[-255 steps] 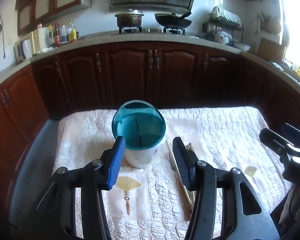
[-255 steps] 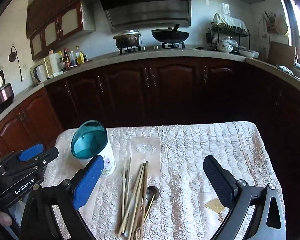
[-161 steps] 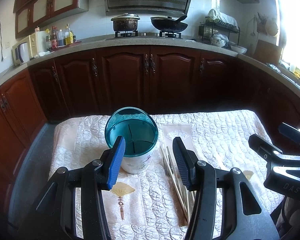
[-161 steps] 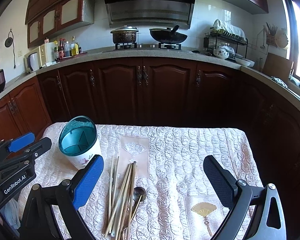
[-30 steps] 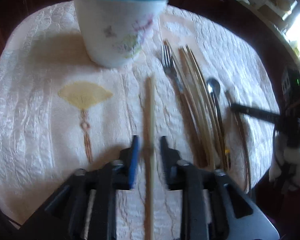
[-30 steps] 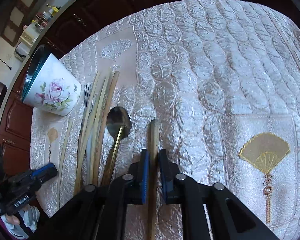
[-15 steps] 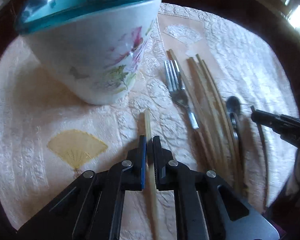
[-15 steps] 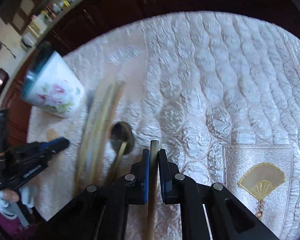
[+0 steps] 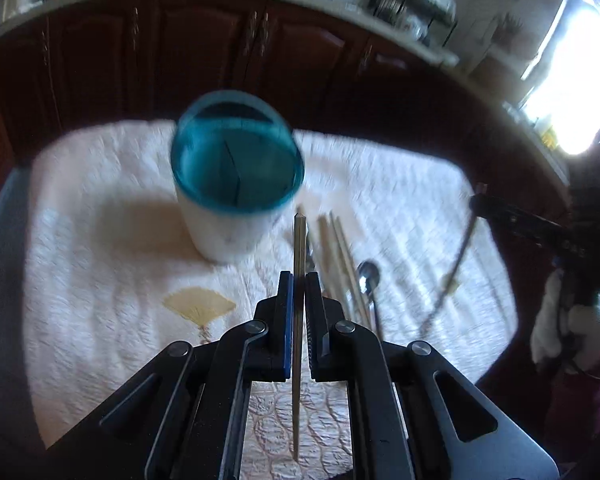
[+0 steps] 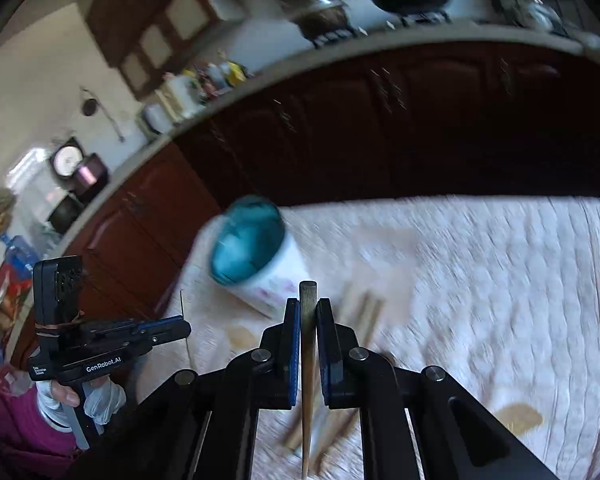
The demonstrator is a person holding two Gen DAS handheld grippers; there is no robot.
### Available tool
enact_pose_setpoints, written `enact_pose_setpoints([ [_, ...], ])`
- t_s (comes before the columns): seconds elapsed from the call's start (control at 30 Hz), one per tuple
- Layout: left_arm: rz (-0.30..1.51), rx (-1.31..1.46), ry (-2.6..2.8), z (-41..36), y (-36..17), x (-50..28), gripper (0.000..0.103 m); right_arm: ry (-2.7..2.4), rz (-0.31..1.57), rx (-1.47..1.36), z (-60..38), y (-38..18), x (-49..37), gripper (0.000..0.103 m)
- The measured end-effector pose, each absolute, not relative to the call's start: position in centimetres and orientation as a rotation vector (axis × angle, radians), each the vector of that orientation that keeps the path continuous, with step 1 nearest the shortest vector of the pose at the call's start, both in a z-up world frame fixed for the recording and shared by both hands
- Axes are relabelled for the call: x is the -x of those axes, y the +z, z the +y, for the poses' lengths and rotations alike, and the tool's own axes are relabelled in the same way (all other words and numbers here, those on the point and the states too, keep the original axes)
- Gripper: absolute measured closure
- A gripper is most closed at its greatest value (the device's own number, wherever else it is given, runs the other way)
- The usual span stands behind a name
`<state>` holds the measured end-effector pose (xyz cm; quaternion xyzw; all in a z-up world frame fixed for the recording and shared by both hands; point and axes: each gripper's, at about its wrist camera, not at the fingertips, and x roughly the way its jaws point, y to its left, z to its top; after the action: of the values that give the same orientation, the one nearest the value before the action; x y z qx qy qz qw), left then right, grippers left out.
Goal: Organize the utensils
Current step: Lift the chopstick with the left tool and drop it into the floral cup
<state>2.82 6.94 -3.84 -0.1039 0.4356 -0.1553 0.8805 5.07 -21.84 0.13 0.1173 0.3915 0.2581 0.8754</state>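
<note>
My left gripper (image 9: 298,277) is shut on a pale chopstick (image 9: 299,240), held off the cloth and pointing toward the holder. The holder (image 9: 236,168) is a white floral cup with a teal rim and dividers inside, just ahead and left of the chopstick tip. My right gripper (image 10: 308,305) is shut on a thicker brown chopstick (image 10: 308,292), also off the cloth, with the holder (image 10: 252,248) ahead to its left. In the left wrist view the right gripper (image 9: 480,202) shows at the right, its chopstick (image 9: 450,272) hanging slantwise. In the right wrist view the left gripper (image 10: 182,326) is at the left.
More chopsticks (image 9: 338,252) and a spoon (image 9: 368,272) lie on the white quilted tablecloth (image 9: 100,280) right of the holder. Dark wooden cabinets (image 9: 204,52) stand beyond the table's far edge. A gloved hand (image 10: 96,398) holds the left gripper's handle.
Both grippers, each shut on its chopstick, have risen from the cloth with it. The holder's open top now shows from above, and both views are blurred by motion.
</note>
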Motion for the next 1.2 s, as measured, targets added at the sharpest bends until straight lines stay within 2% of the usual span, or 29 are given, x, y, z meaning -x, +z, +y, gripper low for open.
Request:
enact_pose_setpoints([
  [0.37,0.677,0.251,-0.326,11.0,7.5,-3.3,0.099,0.614,0.625,-0.173,-16.8,9.8,-8.7,0.096],
  [0.57,0.599,0.225,-0.227,12.7,10.1,-6.5,0.099,0.553,0.538,-0.129,-14.0,12.9,-12.4,0.096],
  [0.8,0.599,0.188,-0.115,13.9,7.7,-10.8,0.099,0.480,0.517,-0.100,-11.4,11.5,-16.8,0.096],
  [1.2,0.729,0.202,-0.072,13.5,1.0,-13.4,0.099,0.492,0.707,-0.115,-9.5,2.3,-21.0,0.096],
])
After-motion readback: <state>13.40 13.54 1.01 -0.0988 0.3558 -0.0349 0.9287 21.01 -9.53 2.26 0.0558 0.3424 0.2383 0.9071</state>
